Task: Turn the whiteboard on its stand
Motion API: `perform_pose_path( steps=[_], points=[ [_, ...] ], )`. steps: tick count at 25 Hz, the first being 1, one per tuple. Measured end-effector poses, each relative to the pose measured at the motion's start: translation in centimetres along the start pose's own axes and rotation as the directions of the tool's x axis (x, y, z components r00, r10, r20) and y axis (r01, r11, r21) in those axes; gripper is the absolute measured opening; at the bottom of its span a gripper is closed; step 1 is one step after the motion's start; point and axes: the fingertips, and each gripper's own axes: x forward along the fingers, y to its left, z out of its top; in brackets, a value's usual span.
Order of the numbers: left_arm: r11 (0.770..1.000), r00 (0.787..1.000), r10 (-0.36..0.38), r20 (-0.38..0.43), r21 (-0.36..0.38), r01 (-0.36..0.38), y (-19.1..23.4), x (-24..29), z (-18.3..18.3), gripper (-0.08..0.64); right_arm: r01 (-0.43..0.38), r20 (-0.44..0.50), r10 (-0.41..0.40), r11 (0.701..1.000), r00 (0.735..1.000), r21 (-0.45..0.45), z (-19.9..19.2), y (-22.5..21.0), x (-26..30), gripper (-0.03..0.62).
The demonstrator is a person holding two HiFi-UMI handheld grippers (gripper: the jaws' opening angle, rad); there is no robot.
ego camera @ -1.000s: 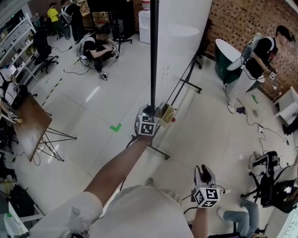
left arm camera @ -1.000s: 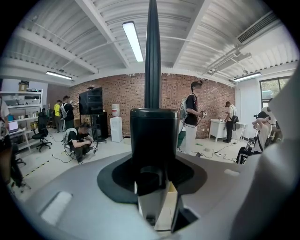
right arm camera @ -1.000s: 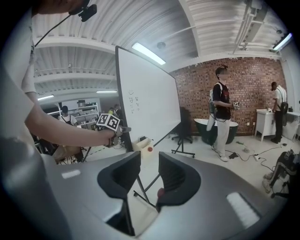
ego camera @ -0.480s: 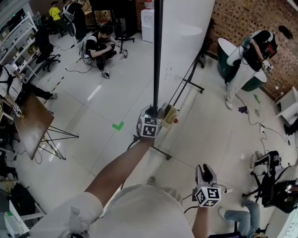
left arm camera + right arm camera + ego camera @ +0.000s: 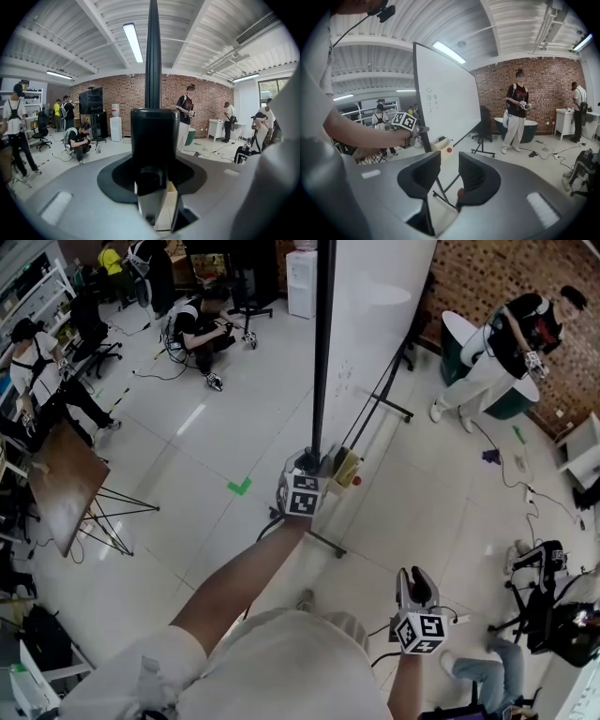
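Observation:
The whiteboard (image 5: pixel 375 315) stands on its wheeled stand (image 5: pixel 380 401) and shows edge-on from above, with its black frame edge (image 5: pixel 323 352) upright in the middle. My left gripper (image 5: pixel 307 465) is shut on that frame edge near the marker tray (image 5: pixel 339 468). In the left gripper view the black edge (image 5: pixel 153 56) fills the gap of my left gripper (image 5: pixel 152 140). The right gripper view shows the white face of the whiteboard (image 5: pixel 445 98) and the left gripper (image 5: pixel 423 129) on its edge. My right gripper (image 5: pixel 415 579) hangs low and apart from the board, open and empty (image 5: pixel 449 171).
A tilted wooden board on a tripod (image 5: pixel 61 488) stands at the left. A person crouches at the back (image 5: pixel 202 320), and another walks at the right (image 5: pixel 506 343) by a green tub (image 5: pixel 455 343). Cables and gear (image 5: pixel 548 606) lie at the right.
The left gripper and the board's black edge have shifted slightly to the right. The person at the right has stood up and walked. The right gripper has stayed put.

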Motion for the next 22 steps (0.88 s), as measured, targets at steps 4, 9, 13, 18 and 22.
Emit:
perform_pose_path(
  steps=[4,9,13,18,22],
  points=[
    [1.0,1.0,0.006,-0.007,0.0,-0.006,-0.1,-0.7,-0.4,0.196,-0.005,-0.007,0.005,1.0,1.0,-0.003,-0.6,0.4,-0.3,0.124],
    [1.0,1.0,0.009,-0.007,-0.012,-0.009,-0.1,-1.4,-0.4,0.195,-0.016,-0.008,0.016,1.0,1.0,-0.014,-0.4,0.5,-1.0,0.124],
    [1.0,1.0,0.018,-0.014,-0.014,-0.018,0.3,-2.4,-0.9,0.195,-0.017,-0.003,0.017,1.0,1.0,-0.021,-0.3,0.3,-2.0,0.124],
    [0.999,0.999,0.033,-0.025,-0.019,-0.034,0.3,-3.7,-1.5,0.193,-0.019,-0.008,0.019,1.0,1.0,-0.018,-0.7,-0.8,-3.6,0.124],
    [0.999,0.999,0.034,-0.04,-0.023,-0.035,0.2,-5.1,-2.4,0.193,-0.029,-0.021,0.028,0.999,0.999,-0.02,-1.2,-1.0,-5.1,0.124]
  ],
)
